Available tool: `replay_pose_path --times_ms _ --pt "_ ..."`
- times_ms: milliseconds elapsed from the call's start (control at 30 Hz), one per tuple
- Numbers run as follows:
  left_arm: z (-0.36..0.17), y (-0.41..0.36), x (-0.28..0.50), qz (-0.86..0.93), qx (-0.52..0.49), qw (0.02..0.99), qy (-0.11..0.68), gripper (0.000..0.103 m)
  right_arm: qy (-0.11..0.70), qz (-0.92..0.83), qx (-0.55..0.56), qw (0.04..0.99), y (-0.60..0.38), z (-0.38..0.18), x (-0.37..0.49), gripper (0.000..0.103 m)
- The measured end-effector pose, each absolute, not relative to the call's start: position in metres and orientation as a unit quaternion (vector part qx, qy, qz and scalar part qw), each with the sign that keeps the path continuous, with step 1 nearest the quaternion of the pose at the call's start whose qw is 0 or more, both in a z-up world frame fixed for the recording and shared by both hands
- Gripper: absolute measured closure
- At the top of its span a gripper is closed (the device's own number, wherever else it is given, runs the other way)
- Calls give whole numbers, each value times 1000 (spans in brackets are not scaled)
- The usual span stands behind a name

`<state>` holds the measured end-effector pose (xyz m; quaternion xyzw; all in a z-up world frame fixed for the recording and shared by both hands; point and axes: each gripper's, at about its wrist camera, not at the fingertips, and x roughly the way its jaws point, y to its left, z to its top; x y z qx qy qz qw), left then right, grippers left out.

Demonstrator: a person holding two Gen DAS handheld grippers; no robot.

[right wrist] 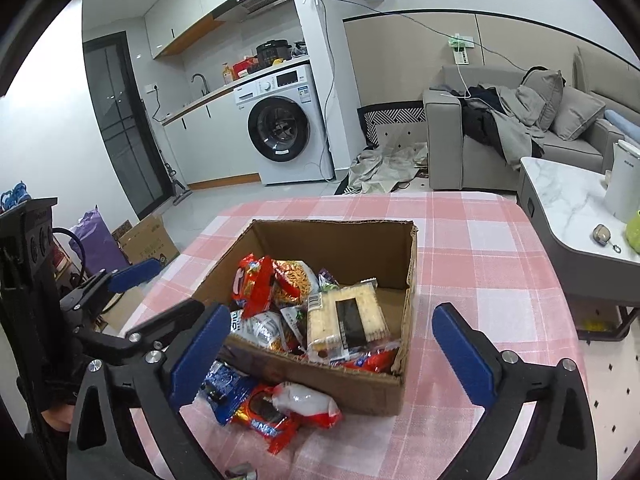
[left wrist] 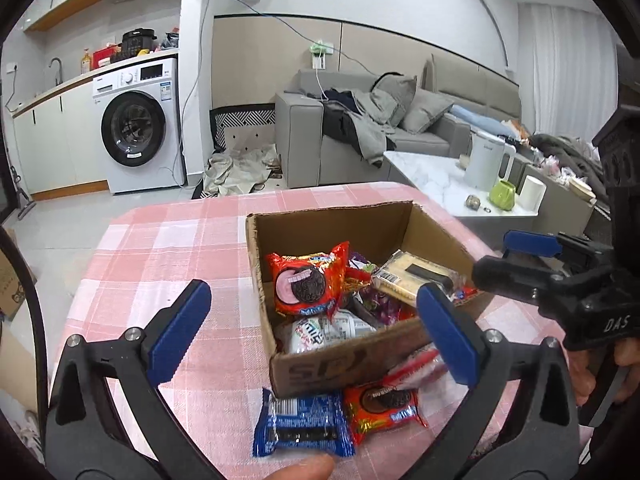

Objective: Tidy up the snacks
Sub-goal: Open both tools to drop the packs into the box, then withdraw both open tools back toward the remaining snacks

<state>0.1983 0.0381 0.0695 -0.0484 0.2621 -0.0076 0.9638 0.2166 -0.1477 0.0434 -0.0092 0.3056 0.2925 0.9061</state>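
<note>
1. The table under a pink check cloth fills the foreground; its far edge runs straight, its left corner rounds off, and wide bare cloth lies left, right and behind the box
2. The box, open-topped cardboard, sits near the middle of the table with its front wall towards the cameras; its rear half is mostly bare floor
3. The left gripper hovers over the box's near left corner, fingers spread wide, nothing between the pads
4. The right gripper hangs over the box's front wall, fingers likewise wide apart and gripping nothing; its left finger stands just beside the other tool
5. The snacks in the box crowd the front half: a cracker pack leans on the front wall, a red cookie packet stands tilted at the left, a white packet lies low in front
6. Outside, on the cloth against the front wall, lie a blue packet, a red packet and a red-and-white wrapper, all touching or overlapping near the table's front edge
</note>
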Motion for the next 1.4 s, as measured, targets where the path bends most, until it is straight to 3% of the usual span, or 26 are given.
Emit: replay_pose_path --times_ms 1033,1400 --pt "59 41 74 -17 -54 956 288 1 346 288 -33 892 -181 18 138 0" --pt "27 44 58 -22 -58 947 315 1 365 294 -34 883 -170 -10 116 0"
